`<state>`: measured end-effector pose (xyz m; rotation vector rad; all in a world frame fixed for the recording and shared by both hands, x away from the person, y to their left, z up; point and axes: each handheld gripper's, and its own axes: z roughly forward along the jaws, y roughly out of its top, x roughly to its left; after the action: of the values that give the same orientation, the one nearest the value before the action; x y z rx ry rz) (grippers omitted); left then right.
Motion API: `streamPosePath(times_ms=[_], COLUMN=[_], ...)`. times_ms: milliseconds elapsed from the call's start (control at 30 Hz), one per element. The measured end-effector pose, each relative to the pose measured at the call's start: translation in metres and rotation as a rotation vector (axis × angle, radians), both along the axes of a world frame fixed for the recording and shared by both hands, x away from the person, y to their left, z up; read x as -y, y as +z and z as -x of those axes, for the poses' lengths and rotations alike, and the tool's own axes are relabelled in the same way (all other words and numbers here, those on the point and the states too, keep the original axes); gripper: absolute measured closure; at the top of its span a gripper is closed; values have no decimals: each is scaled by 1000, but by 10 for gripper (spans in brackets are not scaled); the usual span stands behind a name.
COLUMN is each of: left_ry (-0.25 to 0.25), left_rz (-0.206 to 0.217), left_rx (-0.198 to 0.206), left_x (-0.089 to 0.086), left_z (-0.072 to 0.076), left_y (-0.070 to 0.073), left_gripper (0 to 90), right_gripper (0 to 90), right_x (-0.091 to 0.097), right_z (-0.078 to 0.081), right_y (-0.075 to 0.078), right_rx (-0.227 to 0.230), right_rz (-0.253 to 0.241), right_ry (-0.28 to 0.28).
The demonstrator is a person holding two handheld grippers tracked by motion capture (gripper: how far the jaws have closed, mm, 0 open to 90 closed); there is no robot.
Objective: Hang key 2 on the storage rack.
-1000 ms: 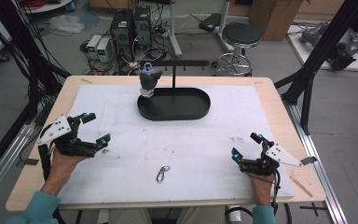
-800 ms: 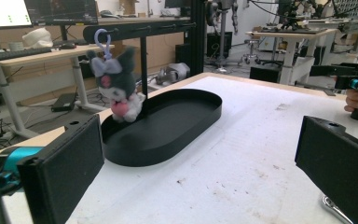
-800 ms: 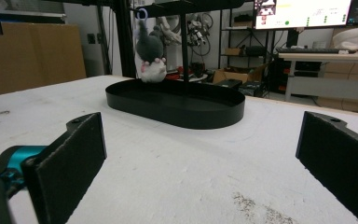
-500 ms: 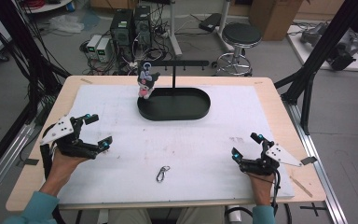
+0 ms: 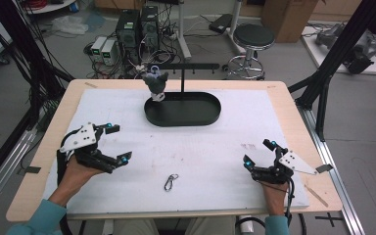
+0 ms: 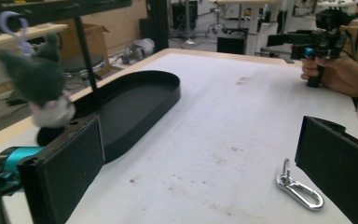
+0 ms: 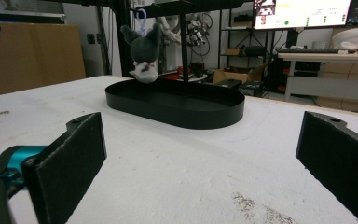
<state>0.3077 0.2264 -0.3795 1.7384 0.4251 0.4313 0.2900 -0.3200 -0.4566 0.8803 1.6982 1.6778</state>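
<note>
Currently, a white-covered table (image 5: 293, 112) is being viewed from above, with a gripper being held in each of a person's hands near the front edge. A small silver clip (image 5: 171, 182) is lying flat on the white surface, near the front edge and a little left of centre, with nothing touching it. Its long axis is being seen running from about 7 o'clock to 1 o'clock in the high view.

The left gripper (image 5: 111, 143) is being held with its jaws spread wide and nothing between them. From it, the clip is lying toward roughly 4 o'clock, near but clearly apart. In the left gripper view, the clip (image 6: 298, 188) is being seen just beside the right-hand jaw, low in the picture.

The right gripper (image 5: 260, 152) is likewise being held wide open and empty. From it, the clip is lying toward about 8 o'clock, noticeably farther away than from the left gripper. The left hand is therefore being judged the nearer one for a pickup.

At the far side, toward 12 o'clock, a black oval tray (image 5: 210, 113) is resting on the table, and a small grey plush toy (image 5: 155, 84) is hanging from a black stand (image 5: 183, 66) above the tray's left end.
</note>
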Motion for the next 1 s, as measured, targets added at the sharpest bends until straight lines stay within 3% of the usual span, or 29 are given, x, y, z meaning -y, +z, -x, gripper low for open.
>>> streamPosePath(times_ms=[367, 567, 700, 833, 900, 1000], left_ry=[-82, -128, -163, -202, -209, -216], left_rz=[-68, -98, -142, -182, -184, -220], left_rx=[-40, -93, -107, -131, -141, -154], left_x=[34, 52, 63, 72, 75, 82], left_z=[0, -1, -1, -1, -1, -1], left_y=[-8, -15, -19, -26, -27, -32], left_gripper=[17, 17, 19, 96, 97, 109], right_gripper=[7, 7, 7, 7, 7, 7], right_x=[0, 0, 0, 0, 0, 0], right_z=[0, 0, 0, 0, 0, 0], right_y=[0, 0, 0, 0, 0, 0], right_rx=[3, 2, 0, 0, 0, 0], right_rz=[2, 2, 1, 0, 0, 0], right_ry=[-1, -1, 0, 1, 0, 0])
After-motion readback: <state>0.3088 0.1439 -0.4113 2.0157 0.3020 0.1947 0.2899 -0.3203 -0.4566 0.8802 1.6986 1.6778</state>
